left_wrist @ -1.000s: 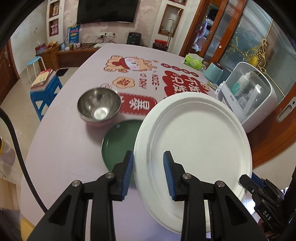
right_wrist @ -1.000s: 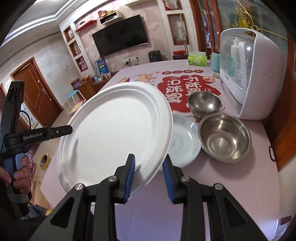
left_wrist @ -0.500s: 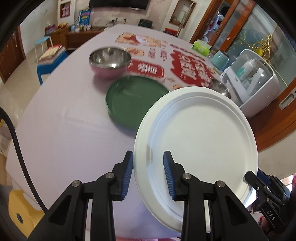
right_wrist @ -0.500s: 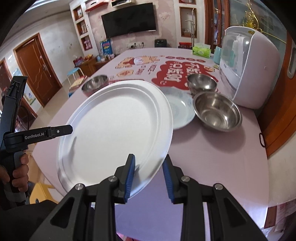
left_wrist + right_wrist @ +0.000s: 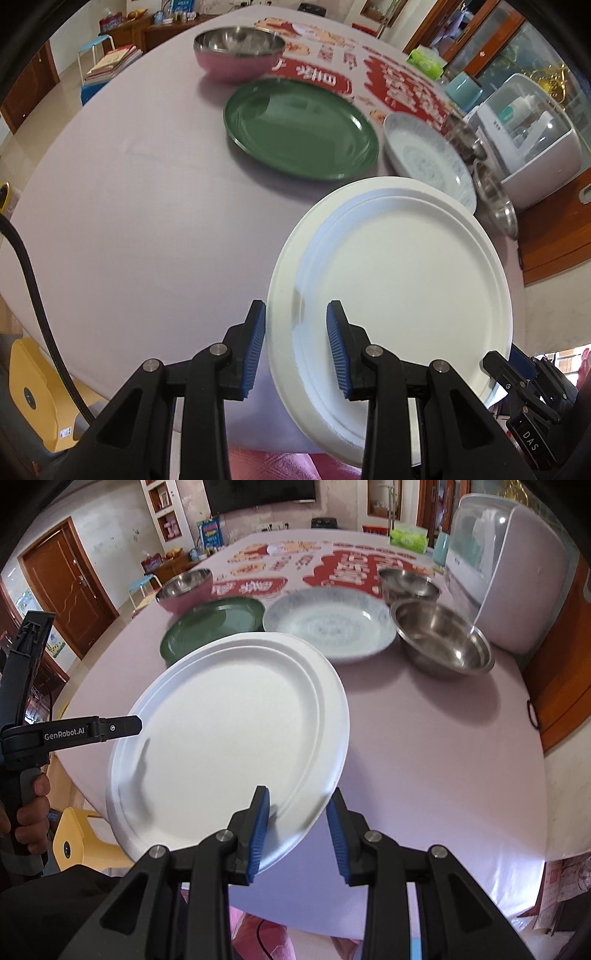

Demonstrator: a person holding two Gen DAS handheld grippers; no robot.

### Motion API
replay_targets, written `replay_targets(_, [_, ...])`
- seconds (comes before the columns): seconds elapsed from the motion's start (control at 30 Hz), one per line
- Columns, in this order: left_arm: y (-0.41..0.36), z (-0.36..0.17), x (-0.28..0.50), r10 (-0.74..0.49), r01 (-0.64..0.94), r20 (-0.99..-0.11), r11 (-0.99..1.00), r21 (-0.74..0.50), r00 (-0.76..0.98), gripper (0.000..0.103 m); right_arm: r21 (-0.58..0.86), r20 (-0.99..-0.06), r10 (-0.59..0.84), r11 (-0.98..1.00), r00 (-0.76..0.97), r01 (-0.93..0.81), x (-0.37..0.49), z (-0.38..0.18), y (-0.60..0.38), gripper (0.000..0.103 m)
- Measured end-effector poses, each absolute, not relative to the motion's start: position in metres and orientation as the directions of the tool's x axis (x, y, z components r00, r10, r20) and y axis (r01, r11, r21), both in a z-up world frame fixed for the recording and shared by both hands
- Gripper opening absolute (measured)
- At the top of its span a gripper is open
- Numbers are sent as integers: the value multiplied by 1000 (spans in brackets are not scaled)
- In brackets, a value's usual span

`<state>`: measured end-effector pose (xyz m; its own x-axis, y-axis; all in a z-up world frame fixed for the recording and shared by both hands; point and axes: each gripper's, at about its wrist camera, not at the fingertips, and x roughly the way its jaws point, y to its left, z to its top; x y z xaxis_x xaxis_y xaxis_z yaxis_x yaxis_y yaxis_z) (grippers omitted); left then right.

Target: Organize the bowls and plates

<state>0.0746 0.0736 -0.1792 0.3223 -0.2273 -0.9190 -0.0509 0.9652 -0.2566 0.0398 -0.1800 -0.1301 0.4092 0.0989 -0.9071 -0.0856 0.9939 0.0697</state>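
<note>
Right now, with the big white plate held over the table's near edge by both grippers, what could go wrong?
1. The white plate is held only at its rim by the left gripper and right gripper; uneven motion could twist it loose.
2. It hangs partly beyond the table edge, so a slip may send it to the floor.
3. Set down further in, it could knock the green plate or patterned plate.

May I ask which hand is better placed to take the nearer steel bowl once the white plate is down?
Right, probably: the steel bowl lies beyond the right tongs, past the white plate's edge; left tongs face the green plate.
</note>
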Motion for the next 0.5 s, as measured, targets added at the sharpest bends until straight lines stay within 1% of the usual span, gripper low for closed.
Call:
replay_targets(0.13, [68,-187,74,-212,-54,-932,970,-238,294,32,99,-920,115,993,376,-62,41,-143,-185,34])
replay_targets(0.27, [62,-192,77,-194,-50,-942,975,-216,275,35,121,-926,130,992,355,-47,43,-150,-187,34])
replay_targets(0.5, [60,-190,80,-174,-45,-943,980,-195,284,37,121,-930,125,992,347,-32,48,-158,-187,34])
